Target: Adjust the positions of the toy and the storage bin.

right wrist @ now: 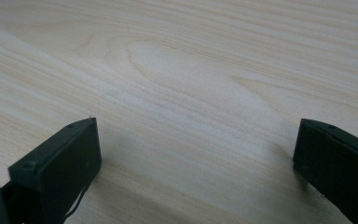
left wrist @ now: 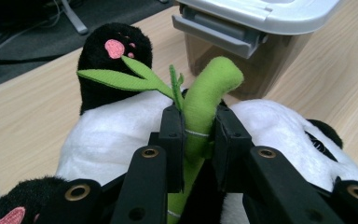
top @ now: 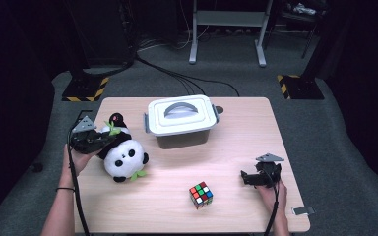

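Observation:
A black-and-white panda plush point(top: 123, 157) lies at the left of the wooden table point(top: 236, 132). My left gripper point(top: 103, 138) is shut on the green bamboo stalk point(left wrist: 205, 105) sewn to the plush point(left wrist: 116, 130), its jaws clamped on either side of the stalk. A green leaf point(left wrist: 116, 78) sticks out past a black paw point(left wrist: 111, 51). At the table's right my right gripper point(top: 245, 178) rests low over the bare wood point(right wrist: 191, 93), open, with nothing between its fingers. A Rubik's cube point(top: 201, 194) sits near the front middle.
A lidded plastic box point(top: 181, 119) with a grey handle stands at the table's back middle, right of the plush. A small metal clip point(top: 302, 211) lies near the front right corner. Grey carpet, cables and stand legs lie beyond the table.

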{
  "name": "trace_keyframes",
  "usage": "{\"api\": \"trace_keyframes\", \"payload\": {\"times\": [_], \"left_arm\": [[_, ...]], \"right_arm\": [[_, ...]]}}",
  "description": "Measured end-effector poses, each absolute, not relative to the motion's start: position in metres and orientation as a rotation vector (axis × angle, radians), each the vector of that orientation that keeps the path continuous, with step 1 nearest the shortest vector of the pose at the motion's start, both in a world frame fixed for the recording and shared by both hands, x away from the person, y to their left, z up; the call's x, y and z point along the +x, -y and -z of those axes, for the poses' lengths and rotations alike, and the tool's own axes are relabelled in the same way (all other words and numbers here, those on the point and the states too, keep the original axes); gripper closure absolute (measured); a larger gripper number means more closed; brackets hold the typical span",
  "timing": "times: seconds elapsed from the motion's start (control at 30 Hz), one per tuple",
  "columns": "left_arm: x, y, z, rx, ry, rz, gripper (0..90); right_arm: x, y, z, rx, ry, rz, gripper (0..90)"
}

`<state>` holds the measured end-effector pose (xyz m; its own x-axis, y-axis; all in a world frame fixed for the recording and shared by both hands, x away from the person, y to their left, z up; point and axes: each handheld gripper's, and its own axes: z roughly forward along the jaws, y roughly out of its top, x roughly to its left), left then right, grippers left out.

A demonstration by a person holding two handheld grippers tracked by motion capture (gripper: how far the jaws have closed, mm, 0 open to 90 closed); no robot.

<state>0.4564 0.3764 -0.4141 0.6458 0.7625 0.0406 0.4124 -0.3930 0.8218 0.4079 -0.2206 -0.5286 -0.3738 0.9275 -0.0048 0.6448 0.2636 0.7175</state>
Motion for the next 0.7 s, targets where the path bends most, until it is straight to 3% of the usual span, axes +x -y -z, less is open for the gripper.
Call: {"api": "trace_keyframes", "payload": {"times": [0.47, 0.57, 0.7], "left_arm": [[0.481, -0.37, 0.426, 2.045, -0.959, -0.477, 72.2], [0.48, -0.365, 0.424, 2.066, -0.966, -0.502, 65.7], [0.475, -0.363, 0.42, 2.059, -1.024, -0.547, 44.5]], "right_arm": [[0.408, 0.221, 0.529, 1.422, -2.114, -0.889, 0.0], [0.408, 0.221, 0.529, 1.423, -2.113, -0.889, 0.0], [0.408, 0.221, 0.529, 1.422, -2.114, -0.889, 0.0]]}}
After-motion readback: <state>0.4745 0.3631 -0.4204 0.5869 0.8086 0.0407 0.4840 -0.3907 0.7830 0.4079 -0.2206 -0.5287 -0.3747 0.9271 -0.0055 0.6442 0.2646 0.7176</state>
